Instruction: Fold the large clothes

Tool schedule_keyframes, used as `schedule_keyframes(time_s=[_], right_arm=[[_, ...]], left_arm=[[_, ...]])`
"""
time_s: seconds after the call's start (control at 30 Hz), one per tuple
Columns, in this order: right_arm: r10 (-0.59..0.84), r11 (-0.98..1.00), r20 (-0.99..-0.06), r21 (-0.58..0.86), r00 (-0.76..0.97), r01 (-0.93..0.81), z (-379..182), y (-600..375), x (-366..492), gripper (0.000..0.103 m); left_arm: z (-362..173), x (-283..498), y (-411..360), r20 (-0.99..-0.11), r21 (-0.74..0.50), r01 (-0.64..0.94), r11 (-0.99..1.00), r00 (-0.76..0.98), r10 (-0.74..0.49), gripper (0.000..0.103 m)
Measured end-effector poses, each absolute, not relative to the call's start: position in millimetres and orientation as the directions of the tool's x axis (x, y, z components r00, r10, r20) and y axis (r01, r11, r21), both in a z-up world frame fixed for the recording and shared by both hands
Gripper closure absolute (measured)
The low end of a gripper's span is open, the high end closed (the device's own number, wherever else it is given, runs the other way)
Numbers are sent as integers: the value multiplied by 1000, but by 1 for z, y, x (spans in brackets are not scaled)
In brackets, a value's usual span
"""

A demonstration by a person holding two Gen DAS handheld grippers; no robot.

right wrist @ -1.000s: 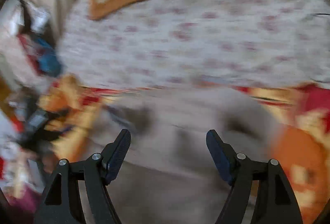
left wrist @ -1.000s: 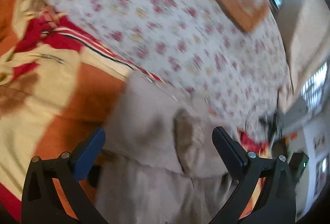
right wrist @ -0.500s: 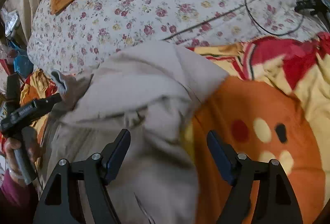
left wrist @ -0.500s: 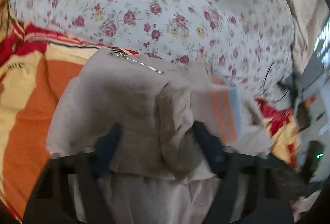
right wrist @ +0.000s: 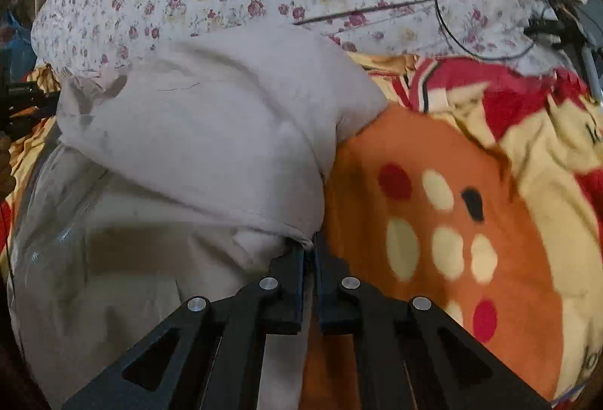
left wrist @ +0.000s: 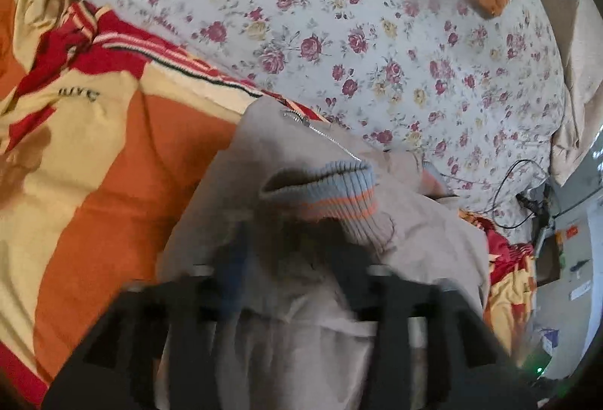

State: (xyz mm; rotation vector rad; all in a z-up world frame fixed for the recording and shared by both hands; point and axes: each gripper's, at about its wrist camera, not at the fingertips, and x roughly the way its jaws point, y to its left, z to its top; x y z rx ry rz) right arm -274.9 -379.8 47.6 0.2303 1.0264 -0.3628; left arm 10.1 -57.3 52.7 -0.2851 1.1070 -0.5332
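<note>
A beige zip-up jacket lies in a half-folded heap on an orange, red and cream blanket, with a floral bedsheet beyond it. The right gripper has its fingers pressed together on the jacket's hem edge at the fold's lower corner. The left gripper is blurred; its jaws are opening, with jacket cloth bunched between them just below the striped ribbed cuff. The jacket looks soft, thick and fairly light, so it will sag and slide rather than hold a crease. Seamed edges such as the hem, the cuff or the zipper line should give a firmer hold than loose mid-panel cloth.
</note>
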Motion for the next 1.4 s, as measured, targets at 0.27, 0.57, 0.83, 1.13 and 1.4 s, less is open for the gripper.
schedule_keyframes(time_s=[0.27,0.57,0.83,1.13,1.4], right_arm=[[-77,729,-722,429,687,533,96,-448,-289,23],[67,626,-778,521,625,581,18,-487,-212,30],[-224,877,-698,161,680,453,75,-444,-196,98],[-240,724,-820,205,520,658,47,-479,-222,63],[-142,881,-792,172,594,441,80,-403,-234,67]], left_arm=[[66,7,-38,-664,-587,226,777,415,-622,17],[31,14,-91,-749,-480,324,815,332,-573,22],[31,10,-93,-769,-405,378,832,352,-534,66],[47,-15,-100,-789,-301,432,850,388,-477,32],[40,2,-82,-801,-271,322,907,447,-398,20]])
